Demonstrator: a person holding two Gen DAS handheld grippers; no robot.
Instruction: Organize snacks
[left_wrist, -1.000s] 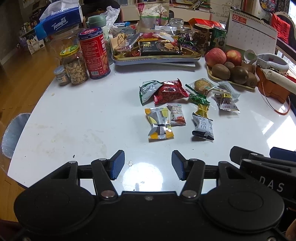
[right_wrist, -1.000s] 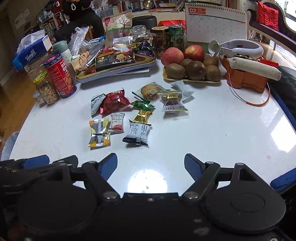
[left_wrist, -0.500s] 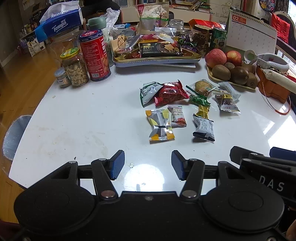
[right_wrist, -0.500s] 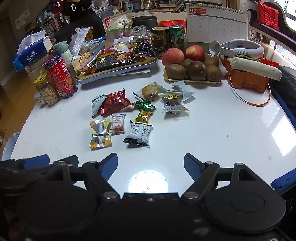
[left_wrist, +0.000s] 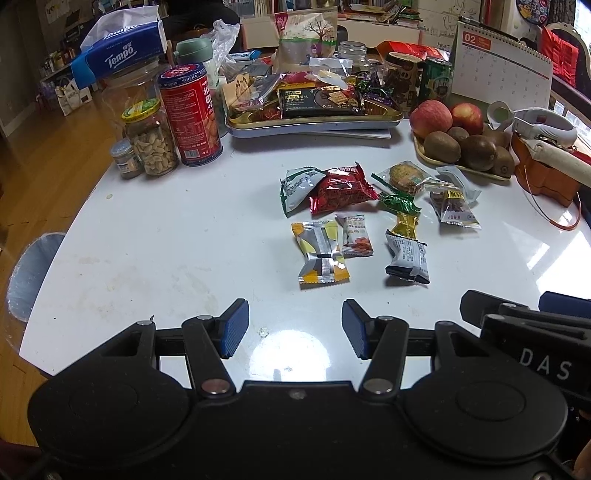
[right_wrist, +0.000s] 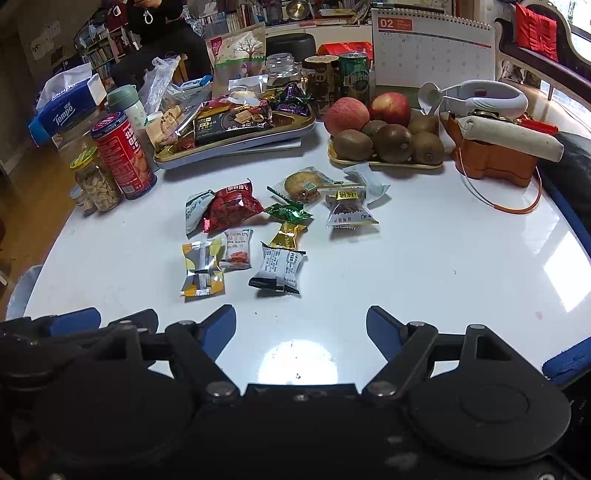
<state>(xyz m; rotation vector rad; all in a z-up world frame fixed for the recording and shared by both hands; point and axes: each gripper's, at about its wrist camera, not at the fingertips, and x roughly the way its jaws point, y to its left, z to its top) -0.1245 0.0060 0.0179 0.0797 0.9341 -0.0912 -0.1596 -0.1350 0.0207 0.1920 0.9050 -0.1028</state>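
Observation:
Several small snack packets lie loose mid-table: a yellow and silver one (left_wrist: 320, 255) (right_wrist: 202, 268), a grey and black one (left_wrist: 407, 258) (right_wrist: 279, 268), a red one (left_wrist: 341, 189) (right_wrist: 229, 205), a green-edged white one (left_wrist: 296, 185), a gold candy (left_wrist: 405, 223) and a cookie pack (left_wrist: 404, 177) (right_wrist: 303, 183). A gold tray (left_wrist: 314, 120) (right_wrist: 236, 146) at the back holds more snacks. My left gripper (left_wrist: 294, 330) is open and empty, near the front edge. My right gripper (right_wrist: 301, 326) is open and empty, beside it on the right.
A red tin (left_wrist: 191, 116), a peanut jar (left_wrist: 150, 142) and a tissue pack (left_wrist: 118, 46) stand back left. A fruit plate (left_wrist: 463, 142) (right_wrist: 384, 136), an orange holder (right_wrist: 496, 158) and a calendar (right_wrist: 432, 48) stand back right. The white table's edge (left_wrist: 55, 258) curves at left.
Both grippers have drifted slightly back from the snacks; the packets sit a little lower in view. Nothing was picked up.

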